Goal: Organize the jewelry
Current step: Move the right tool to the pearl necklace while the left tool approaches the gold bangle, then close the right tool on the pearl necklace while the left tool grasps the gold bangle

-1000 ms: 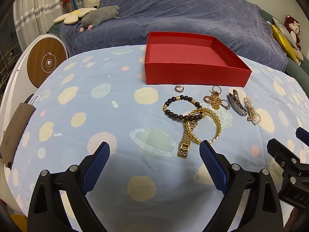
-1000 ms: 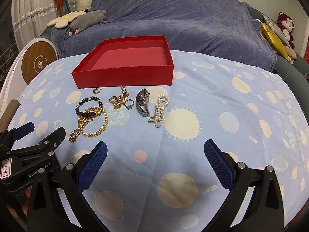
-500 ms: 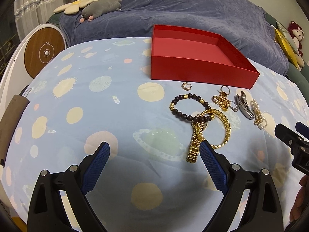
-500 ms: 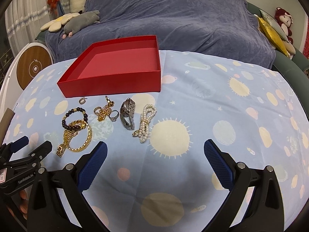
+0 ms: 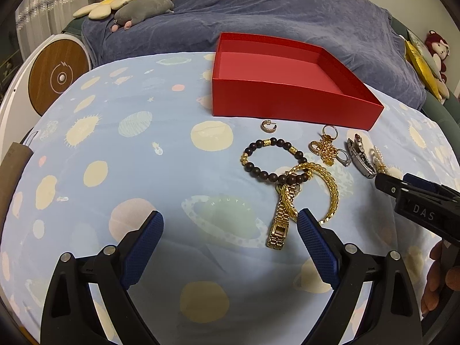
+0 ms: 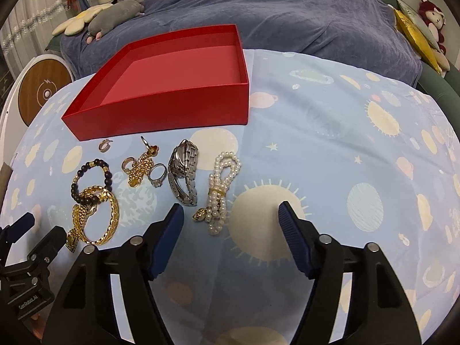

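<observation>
An empty red box [image 5: 290, 103] [image 6: 172, 112] stands on the blue planet-print cloth. In front of it lie several pieces: a small hoop earring [image 5: 268, 126], a dark bead bracelet [image 5: 274, 161] [image 6: 87, 182], a gold bangle [image 5: 330, 192] [image 6: 110, 215] over a gold watch [image 5: 281, 215], gold charms with rings [image 6: 141, 166], a silver watch [image 6: 184, 169] and a pearl strand [image 6: 221, 189]. My left gripper [image 5: 230, 230] is open, just short of the gold watch. My right gripper [image 6: 231, 221] is open, its left finger close to the pearl strand.
A sofa under a blue-grey throw [image 5: 287, 8] runs behind the table, with plush toys [image 5: 138, 5] on it. A round white and wood device [image 5: 54, 77] stands at the left. The table edge curves off left and right.
Both grippers have moved forward and down toward the jewelry. The right gripper's fingers have narrowed and now sit beside the pearl strand. No piece has moved.
</observation>
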A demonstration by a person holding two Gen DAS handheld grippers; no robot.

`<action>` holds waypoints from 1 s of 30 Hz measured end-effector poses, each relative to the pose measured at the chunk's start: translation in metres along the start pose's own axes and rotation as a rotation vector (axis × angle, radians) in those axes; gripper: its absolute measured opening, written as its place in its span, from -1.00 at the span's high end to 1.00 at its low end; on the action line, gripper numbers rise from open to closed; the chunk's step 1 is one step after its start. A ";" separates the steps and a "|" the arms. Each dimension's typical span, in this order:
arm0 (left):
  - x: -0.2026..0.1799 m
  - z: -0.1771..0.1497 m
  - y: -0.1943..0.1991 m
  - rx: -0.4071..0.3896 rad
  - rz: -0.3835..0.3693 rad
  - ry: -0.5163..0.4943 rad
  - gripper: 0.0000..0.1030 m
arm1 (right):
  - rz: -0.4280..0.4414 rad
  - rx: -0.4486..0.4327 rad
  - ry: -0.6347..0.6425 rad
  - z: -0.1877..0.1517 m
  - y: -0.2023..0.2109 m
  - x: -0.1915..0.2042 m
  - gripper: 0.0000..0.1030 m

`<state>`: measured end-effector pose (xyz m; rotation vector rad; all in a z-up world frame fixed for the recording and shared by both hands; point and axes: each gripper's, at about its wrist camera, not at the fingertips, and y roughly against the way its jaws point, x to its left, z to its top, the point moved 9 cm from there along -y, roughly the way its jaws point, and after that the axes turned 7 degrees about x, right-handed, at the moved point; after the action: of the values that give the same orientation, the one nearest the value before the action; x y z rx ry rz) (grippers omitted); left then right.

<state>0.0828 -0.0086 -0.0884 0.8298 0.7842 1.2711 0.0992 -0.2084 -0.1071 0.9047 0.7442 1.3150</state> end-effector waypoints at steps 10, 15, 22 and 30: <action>-0.012 -0.003 -0.005 -0.001 -0.025 -0.035 -0.78 | 0.020 0.011 -0.013 -0.002 0.003 -0.006 0.77; -0.027 -0.002 -0.010 -0.015 -0.034 -0.070 -0.78 | 0.051 0.009 -0.010 -0.008 0.008 -0.006 0.79; -0.044 -0.002 -0.015 -0.024 -0.086 -0.098 -0.49 | 0.086 -0.010 -0.015 -0.011 0.023 -0.007 0.79; -0.046 0.004 -0.016 -0.040 -0.114 -0.088 -0.28 | 0.112 -0.001 -0.022 -0.015 0.024 -0.002 0.79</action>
<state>0.0883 -0.0560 -0.0987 0.7927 0.7234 1.1383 0.0747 -0.2081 -0.0929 0.9699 0.6835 1.4014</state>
